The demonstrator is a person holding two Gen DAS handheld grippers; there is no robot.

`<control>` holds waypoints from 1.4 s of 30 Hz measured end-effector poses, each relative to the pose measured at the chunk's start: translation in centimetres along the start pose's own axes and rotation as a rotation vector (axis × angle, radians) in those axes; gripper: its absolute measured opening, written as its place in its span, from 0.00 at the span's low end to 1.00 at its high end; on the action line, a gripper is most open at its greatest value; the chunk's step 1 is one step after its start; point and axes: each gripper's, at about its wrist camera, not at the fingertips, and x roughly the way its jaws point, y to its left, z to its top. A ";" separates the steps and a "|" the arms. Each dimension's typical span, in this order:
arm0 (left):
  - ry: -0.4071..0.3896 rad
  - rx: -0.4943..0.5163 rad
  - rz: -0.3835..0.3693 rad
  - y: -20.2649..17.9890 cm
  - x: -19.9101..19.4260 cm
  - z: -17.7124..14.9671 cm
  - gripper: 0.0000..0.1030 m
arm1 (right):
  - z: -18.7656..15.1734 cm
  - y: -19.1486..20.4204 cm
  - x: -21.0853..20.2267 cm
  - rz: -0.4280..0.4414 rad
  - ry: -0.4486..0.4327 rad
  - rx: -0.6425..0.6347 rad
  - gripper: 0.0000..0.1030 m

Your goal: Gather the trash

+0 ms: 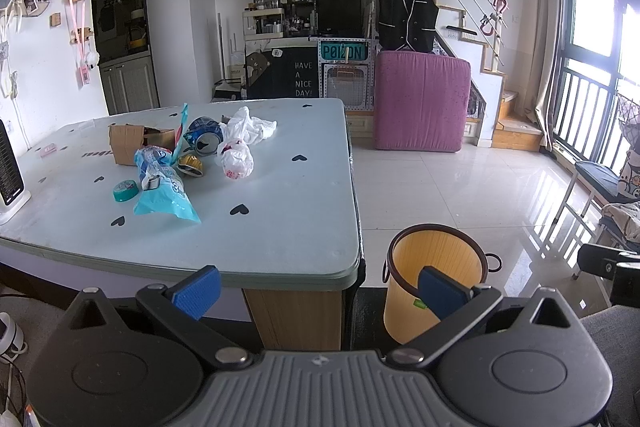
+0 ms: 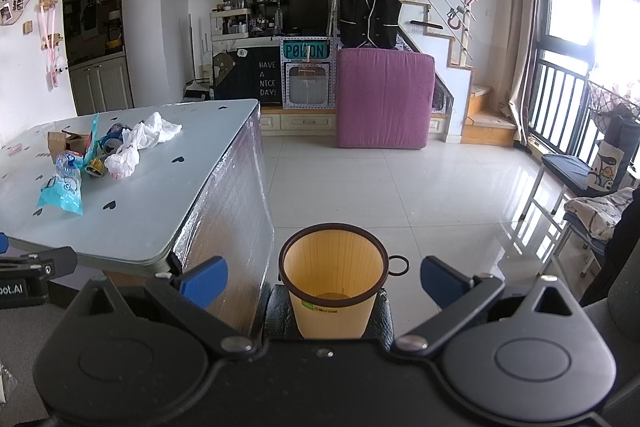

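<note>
Trash lies in a heap on the pale table: a cardboard box, a blue plastic wrapper, crushed cans, a teal lid, a knotted white bag and a loose white bag. The heap also shows in the right wrist view. A yellow bin stands on the floor by the table's right corner; it also shows in the right wrist view. My left gripper is open and empty at the table's near edge. My right gripper is open and empty above the bin.
A pink mattress leans by the stairs at the back. A bench and chair stand by the window at right. A white heater sits on the table's left edge. Tiled floor stretches right of the table.
</note>
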 end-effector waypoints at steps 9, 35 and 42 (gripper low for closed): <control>0.007 -0.001 -0.001 -0.1 0.9 -0.2 1.00 | 0.1 0.0 0.6 0.010 0.014 0.000 1.00; -0.084 -0.146 0.240 10.9 8.9 10.2 1.00 | 11.0 8.5 10.4 0.186 -0.071 -0.113 1.00; -0.041 -0.174 0.295 15.5 11.6 12.2 1.00 | 14.6 14.5 14.6 0.265 -0.076 -0.139 1.00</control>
